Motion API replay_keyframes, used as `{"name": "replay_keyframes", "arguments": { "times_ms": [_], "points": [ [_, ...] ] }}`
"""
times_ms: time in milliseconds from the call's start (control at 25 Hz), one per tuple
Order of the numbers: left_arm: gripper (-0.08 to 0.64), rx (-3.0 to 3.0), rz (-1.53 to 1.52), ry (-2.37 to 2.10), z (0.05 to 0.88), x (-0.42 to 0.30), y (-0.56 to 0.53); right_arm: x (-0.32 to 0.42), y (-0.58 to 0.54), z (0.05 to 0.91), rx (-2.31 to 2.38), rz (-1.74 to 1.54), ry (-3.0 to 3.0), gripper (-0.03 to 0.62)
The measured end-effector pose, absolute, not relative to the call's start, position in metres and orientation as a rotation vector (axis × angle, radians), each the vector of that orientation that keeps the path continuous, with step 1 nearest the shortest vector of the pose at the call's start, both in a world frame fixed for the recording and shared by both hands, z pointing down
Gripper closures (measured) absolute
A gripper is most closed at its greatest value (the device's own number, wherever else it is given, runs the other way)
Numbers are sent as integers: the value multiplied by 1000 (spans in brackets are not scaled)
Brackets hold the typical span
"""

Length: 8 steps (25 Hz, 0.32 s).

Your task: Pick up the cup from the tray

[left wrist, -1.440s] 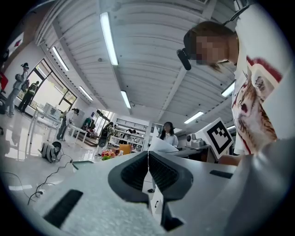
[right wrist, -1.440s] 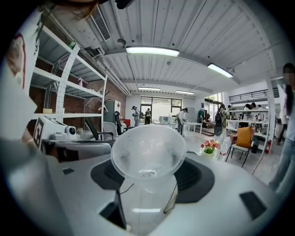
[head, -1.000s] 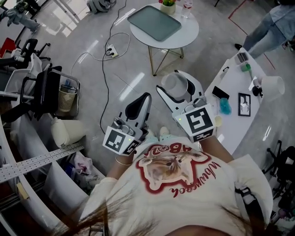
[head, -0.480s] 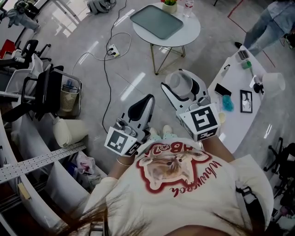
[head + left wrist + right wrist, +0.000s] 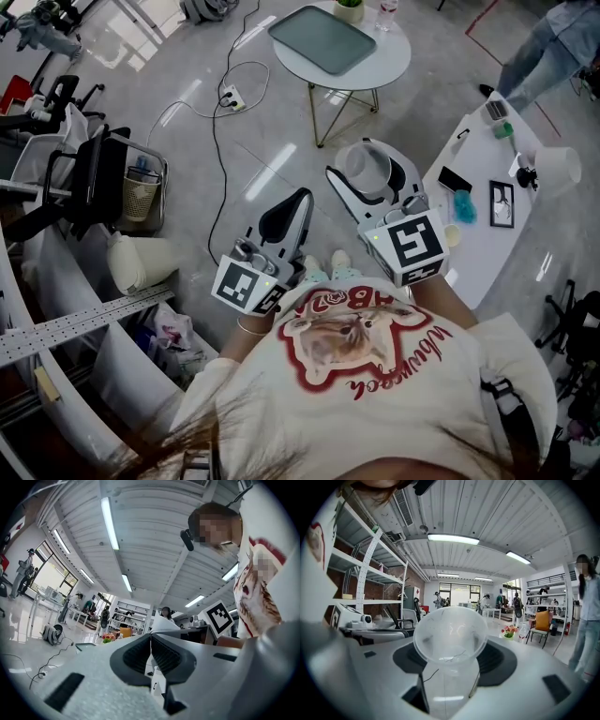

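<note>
Right gripper [image 5: 362, 165] fingers grip the clear cup [image 5: 449, 637] (apparently cracked); left gripper [image 5: 299, 199] fingers pressed together, empty.

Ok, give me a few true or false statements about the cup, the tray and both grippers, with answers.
1. The right gripper holds the clear plastic cup between its fingers. True.
2. The left gripper has its fingers wide apart. False: they are shut together on nothing.
3. The cup stands on the grey-green rectangular tray. False: the tray lies on the round white table, far from the cup.
4. A white power strip lies on the floor near that table. True.
</note>
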<state>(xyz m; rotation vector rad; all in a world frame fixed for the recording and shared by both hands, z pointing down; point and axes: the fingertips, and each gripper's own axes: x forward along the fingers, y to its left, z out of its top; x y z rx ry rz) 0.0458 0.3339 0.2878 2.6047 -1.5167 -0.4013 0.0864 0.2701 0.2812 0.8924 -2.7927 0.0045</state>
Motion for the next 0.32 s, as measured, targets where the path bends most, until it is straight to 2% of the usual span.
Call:
{"name": "replay_keyframes", "arguments": {
  "times_ms": [320],
  "points": [
    [545, 2599, -403, -1509, 286, 49, 337, 87, 275, 279, 874, -7, -2795, 301]
  ]
}}
